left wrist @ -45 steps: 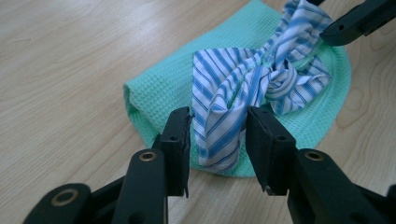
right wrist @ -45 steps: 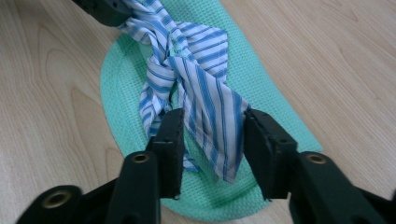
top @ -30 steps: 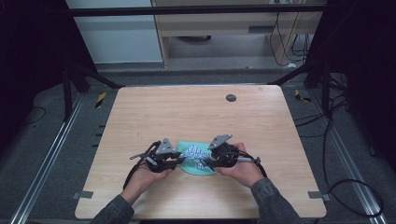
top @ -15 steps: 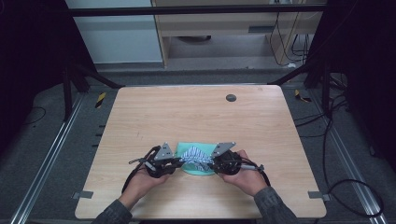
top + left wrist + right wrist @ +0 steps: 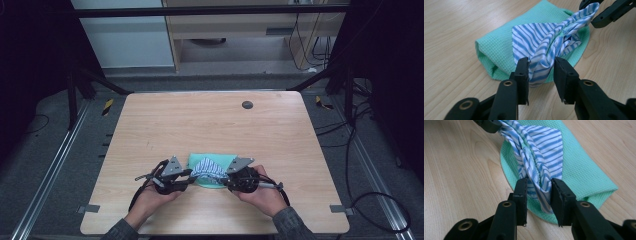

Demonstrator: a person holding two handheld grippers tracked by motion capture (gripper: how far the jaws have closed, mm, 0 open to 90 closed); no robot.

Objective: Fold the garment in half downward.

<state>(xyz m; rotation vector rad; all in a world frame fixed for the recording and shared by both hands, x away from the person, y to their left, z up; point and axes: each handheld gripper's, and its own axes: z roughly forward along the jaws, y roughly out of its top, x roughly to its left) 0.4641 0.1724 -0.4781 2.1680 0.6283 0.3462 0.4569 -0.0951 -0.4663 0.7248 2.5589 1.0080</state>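
Item: left gripper (image 5: 189,176), jaws clamped on one end of the striped cloth (image 5: 209,168). Cloth's long axis ran left to right, strung between both tools, bunched, partly lifted above the green towel (image 5: 197,161) at the table's (image 5: 280,145) near edge. Right gripper (image 5: 226,179), clenched on the opposite end; both hands equally close.

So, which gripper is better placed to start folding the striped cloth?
Neither clearly: the left gripper and right gripper each pinch one end of the striped cloth, lying on the green towel.
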